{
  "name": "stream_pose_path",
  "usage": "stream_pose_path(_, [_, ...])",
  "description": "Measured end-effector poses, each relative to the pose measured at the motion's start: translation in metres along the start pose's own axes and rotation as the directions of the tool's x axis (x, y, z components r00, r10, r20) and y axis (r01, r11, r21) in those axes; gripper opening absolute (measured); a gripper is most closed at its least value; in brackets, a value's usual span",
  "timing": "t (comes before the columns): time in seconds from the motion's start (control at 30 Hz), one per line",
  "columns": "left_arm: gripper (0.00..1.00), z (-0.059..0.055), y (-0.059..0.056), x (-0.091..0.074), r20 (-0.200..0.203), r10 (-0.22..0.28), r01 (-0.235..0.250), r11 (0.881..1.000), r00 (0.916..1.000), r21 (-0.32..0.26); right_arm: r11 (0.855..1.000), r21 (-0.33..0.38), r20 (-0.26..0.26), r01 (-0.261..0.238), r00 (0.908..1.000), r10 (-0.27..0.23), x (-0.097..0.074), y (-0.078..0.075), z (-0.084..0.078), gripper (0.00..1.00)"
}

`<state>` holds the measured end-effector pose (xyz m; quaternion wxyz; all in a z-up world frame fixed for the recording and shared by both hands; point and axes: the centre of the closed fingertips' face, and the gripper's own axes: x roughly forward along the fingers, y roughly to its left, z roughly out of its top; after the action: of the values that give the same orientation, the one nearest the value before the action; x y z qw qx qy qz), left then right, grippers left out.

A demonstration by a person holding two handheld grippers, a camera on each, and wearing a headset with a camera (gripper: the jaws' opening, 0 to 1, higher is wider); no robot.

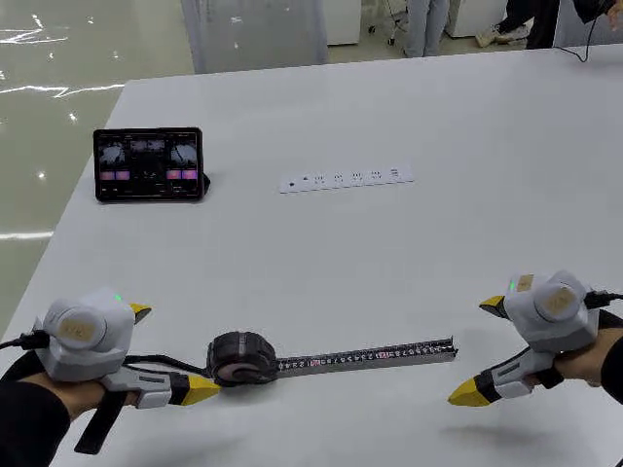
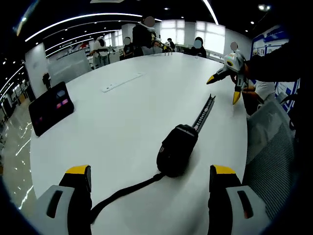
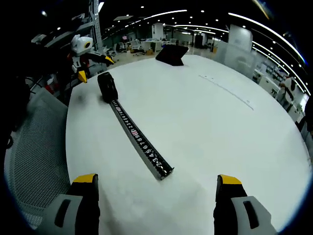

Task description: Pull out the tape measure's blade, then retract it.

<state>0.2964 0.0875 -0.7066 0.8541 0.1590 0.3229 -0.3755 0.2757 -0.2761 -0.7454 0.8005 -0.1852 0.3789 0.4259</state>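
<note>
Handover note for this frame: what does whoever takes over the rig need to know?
Left gripper: open, with the case on the table just ahead of its jaws, not gripped.
Right gripper: open, near the blade's free end, not touching it.
Blade: out, lying flat on the table.
Done: pull-out.
Left: retract the blade.

In the head view, blade point(image 1: 365, 356) markings and tablet point(image 1: 148, 163) screen are too small to read.
</note>
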Motion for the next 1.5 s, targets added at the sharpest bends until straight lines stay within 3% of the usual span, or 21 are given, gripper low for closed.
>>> stream_pose_path(0.1, [0.99,-0.008,0.005,-0.002,-0.007,0.019,-0.019,1.000,0.9998,-0.009,1.000,0.015,0.018,0.010,0.9998,-0.011,-0.005,0.001,-0.002,0.99])
stream_pose_path(0.17, [0.99,-0.010,0.004,-0.005,0.015,0.029,-0.029,0.999,0.9995,-0.033,0.998,0.052,0.037,0.027,0.9989,-0.029,-0.010,0.002,-0.004,0.99])
stream_pose_path(0.4, [0.99,-0.027,0.003,-0.011,0.039,0.063,-0.060,0.996,0.9973,-0.070,0.995,0.017,0.054,0.102,0.9932,-0.103,-0.027,0.005,-0.016,0.99])
stream_pose_path(0.5, [0.99,-0.032,0.001,-0.017,0.059,0.066,-0.062,0.996,0.9960,-0.069,0.994,0.029,0.055,0.110,0.9923,-0.111,-0.037,0.011,-0.025,0.99])
stream_pose_path(0.63, [0.99,-0.032,0.001,-0.025,0.088,0.078,-0.072,0.995,0.9931,-0.069,0.989,0.081,0.082,0.122,0.9883,-0.129,-0.048,0.008,-0.033,0.99])
stream_pose_path(0.9, [0.99,-0.037,-0.004,-0.036,0.099,0.094,-0.088,0.994,0.9906,-0.069,0.988,0.100,0.090,0.120,0.9876,-0.129,-0.055,0.023,-0.034,0.99])
stream_pose_path(1.3, [0.99,-0.047,-0.011,-0.044,0.096,0.102,-0.090,0.989,0.9901,-0.119,0.990,0.092,0.061,0.109,0.9915,-0.115,-0.064,0.020,-0.046,0.99])
stream_pose_path(1.5, [0.99,-0.037,-0.011,-0.044,0.096,0.101,-0.090,0.990,0.9903,-0.108,0.989,0.096,0.048,0.116,0.9915,-0.121,-0.067,0.022,-0.052,0.99])
